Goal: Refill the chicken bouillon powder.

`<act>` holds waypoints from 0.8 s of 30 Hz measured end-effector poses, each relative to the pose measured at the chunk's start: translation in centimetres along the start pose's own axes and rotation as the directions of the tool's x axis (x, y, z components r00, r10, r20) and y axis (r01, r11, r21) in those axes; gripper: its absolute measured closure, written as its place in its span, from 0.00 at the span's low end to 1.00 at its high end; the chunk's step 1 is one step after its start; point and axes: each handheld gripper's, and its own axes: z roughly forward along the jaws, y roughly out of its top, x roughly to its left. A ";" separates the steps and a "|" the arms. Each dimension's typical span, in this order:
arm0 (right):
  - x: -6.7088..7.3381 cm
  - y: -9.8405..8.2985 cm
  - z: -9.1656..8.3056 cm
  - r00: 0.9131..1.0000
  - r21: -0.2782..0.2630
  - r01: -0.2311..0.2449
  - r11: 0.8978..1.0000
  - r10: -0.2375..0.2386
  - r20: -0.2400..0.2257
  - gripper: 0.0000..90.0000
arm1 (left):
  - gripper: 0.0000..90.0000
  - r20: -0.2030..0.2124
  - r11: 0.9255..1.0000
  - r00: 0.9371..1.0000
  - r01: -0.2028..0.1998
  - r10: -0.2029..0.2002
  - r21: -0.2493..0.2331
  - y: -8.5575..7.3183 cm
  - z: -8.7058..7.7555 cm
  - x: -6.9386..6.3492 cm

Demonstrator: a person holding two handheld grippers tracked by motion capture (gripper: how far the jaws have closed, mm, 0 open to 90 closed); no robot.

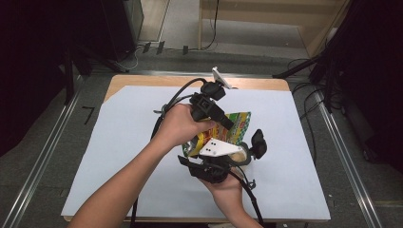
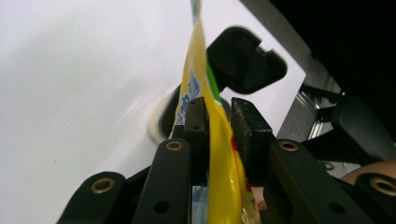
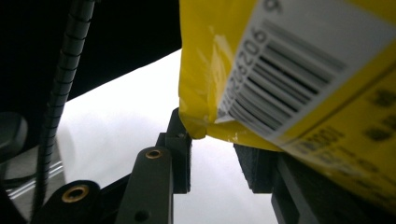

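**Snack bag held over the white sheet**

One yellow and green snack bag point(image 1: 227, 130) is seen near the middle of the white sheet point(image 1: 119, 156), raised between two grippers. The left gripper point(image 1: 227, 122) is clamped on the bag's edge, its jaws narrowed with the foil pinched between both pads. The right gripper point(image 1: 254, 142) is placed just under the bag; a corner of the bag lies between its jaws, but whether the pads press on it cannot be told
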 end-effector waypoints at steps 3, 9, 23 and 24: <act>0.3 0.0 -0.1 1.000 -0.011 0.019 1.000 -0.019 0.015 0.76 | 0.86 0.000 1.000 1.000 -0.004 0.004 -0.011 0.0 -0.1 -0.1; 0.2 0.0 -0.1 1.000 -0.002 0.018 1.000 -0.018 0.016 0.76 | 0.86 0.003 1.000 1.000 0.000 0.000 -0.013 -0.1 0.0 0.0; 0.1 -0.3 0.1 0.999 0.006 0.029 1.000 -0.029 0.017 0.77 | 0.86 0.003 1.000 1.000 -0.001 0.001 -0.014 -0.4 0.1 0.2; 0.1 -0.3 0.1 1.000 0.009 0.026 1.000 -0.026 0.013 0.77 | 0.86 0.004 1.000 1.000 0.000 0.000 -0.016 -0.4 0.1 0.2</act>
